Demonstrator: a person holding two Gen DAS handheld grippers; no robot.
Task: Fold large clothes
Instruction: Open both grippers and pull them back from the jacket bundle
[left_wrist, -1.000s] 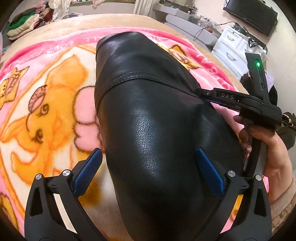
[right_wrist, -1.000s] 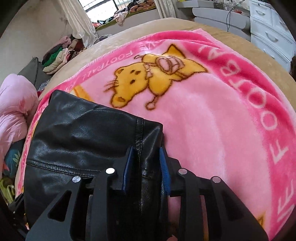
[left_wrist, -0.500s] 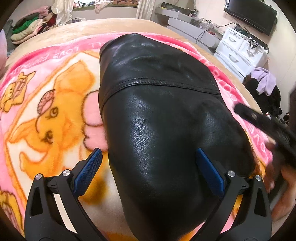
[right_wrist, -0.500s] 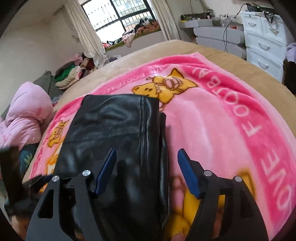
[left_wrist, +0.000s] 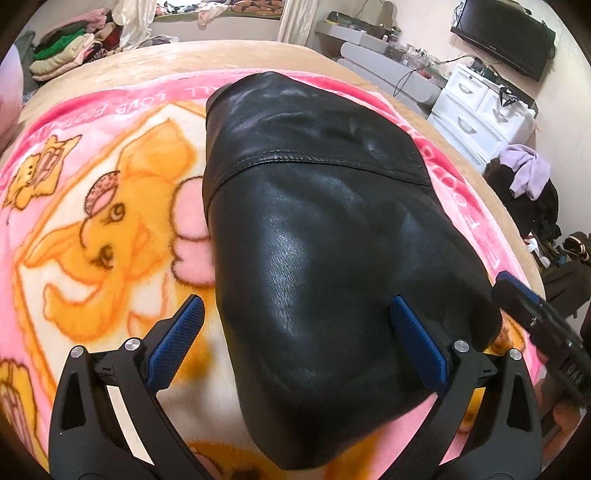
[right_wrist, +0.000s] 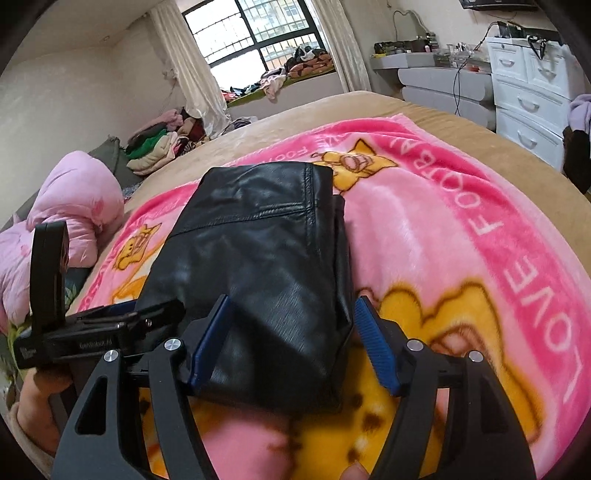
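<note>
I am working over a bed spread with a fluffy pink cartoon-print blanket (right_wrist: 436, 229), a white drawer chest (right_wrist: 532, 85) standing at two o'clock. The folded black leather garment (left_wrist: 325, 240) is lying on it, long axis running from six toward twelve o'clock. My left gripper (left_wrist: 295, 343) is hovering with jaws apart, straddling its near end without pressing. My right gripper (right_wrist: 291, 347) has just been opening; the garment's near right corner is sitting loose between its jaws.

Right gripper (right_wrist: 291, 343), clamped a second ago on the folded black leather garment (right_wrist: 266, 266), now stands open, pulled back off its near edge, pads clear.
</note>
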